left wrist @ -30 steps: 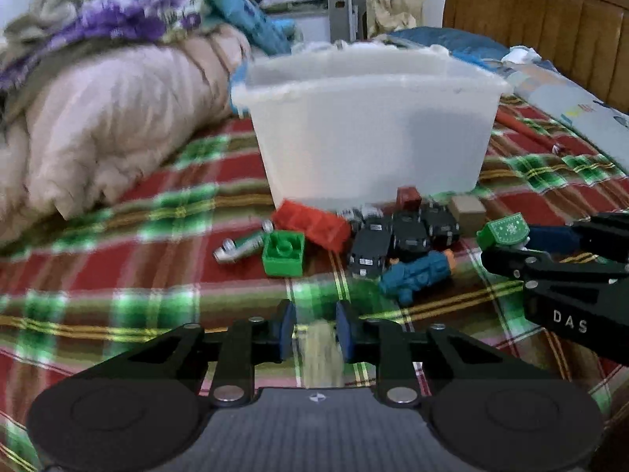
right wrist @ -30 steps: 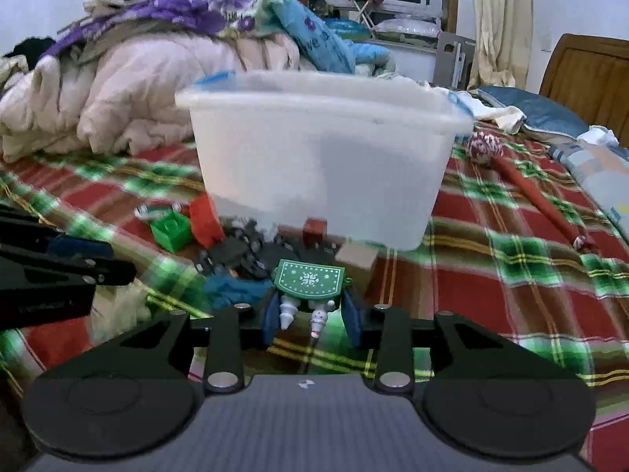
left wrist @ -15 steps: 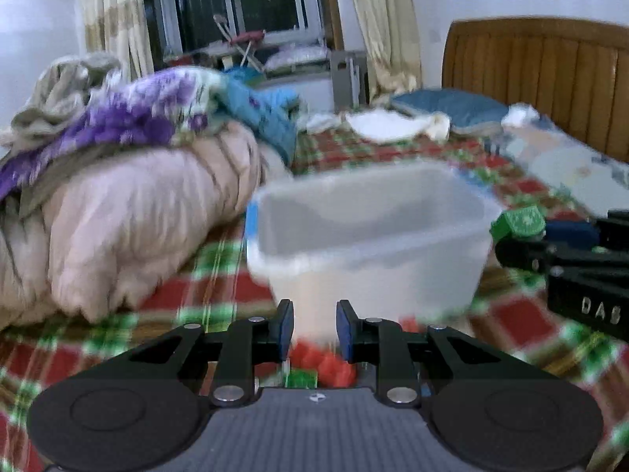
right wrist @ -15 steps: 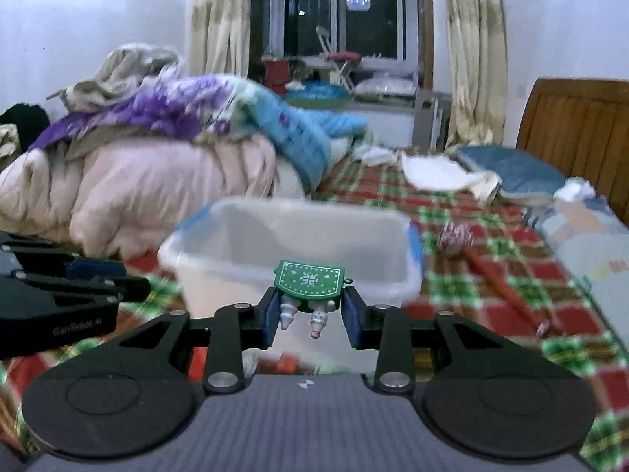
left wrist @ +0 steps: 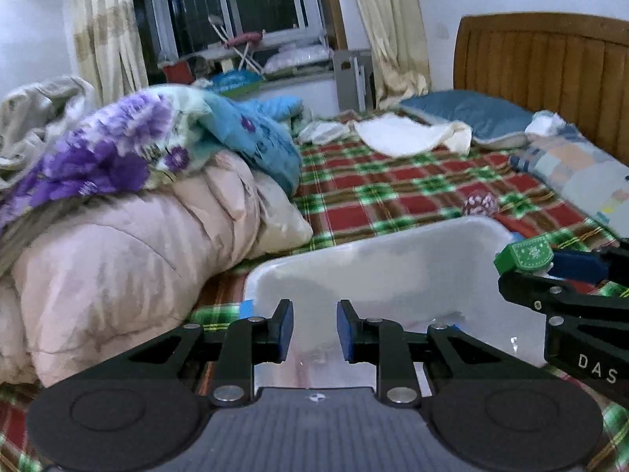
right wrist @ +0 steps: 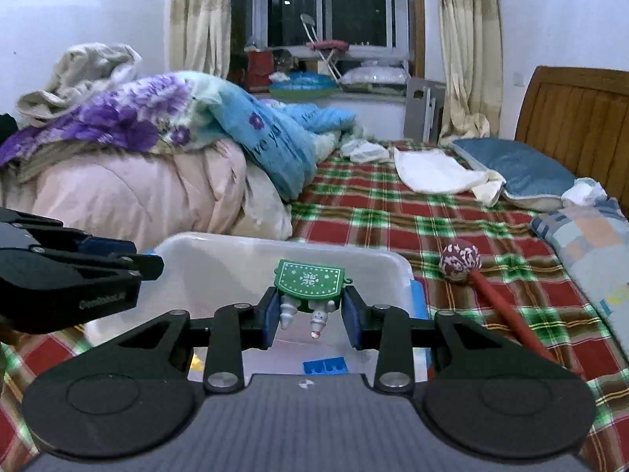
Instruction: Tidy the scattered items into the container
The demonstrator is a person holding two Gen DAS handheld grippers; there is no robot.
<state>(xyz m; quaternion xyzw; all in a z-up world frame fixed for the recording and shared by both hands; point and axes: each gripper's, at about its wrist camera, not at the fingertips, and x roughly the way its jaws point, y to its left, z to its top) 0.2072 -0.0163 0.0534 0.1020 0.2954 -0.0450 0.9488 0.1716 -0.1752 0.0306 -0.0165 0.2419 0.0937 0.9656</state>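
Blue pads of the right gripper (right wrist: 309, 314) press on both sides of a small green toy (right wrist: 309, 285) with a white snowflake pattern — two little white figures hang from its underside. The toy is held above the open white plastic container (right wrist: 401, 271), over the near part of its opening. Inside the container, a blue brick (right wrist: 325, 365) lies on the floor near the front wall.

In the left wrist view, the left gripper (left wrist: 314, 328) has its jaws drawn close with a narrow gap between the blue pads and nothing in it — it is empty, and hangs over the near end of the same container (left wrist: 393, 251). The right gripper (left wrist: 566, 275) shows at the right edge of that view with the green toy (left wrist: 525, 253) at its tip, level with the container's far right corner. In the right wrist view the left gripper (right wrist: 129, 259) reaches in from the left edge beside the container's rim.

Around the container lies a red and green plaid bedsheet (right wrist: 393, 212). To its right, a red stick with a patterned ball head (right wrist: 460, 261) rests on the sheet. A pink quilt (right wrist: 137, 196) is heaped to the left, with purple-flowered and blue bedding on top. A blue pillow (right wrist: 519, 169) sits by the wooden headboard (right wrist: 578, 114).
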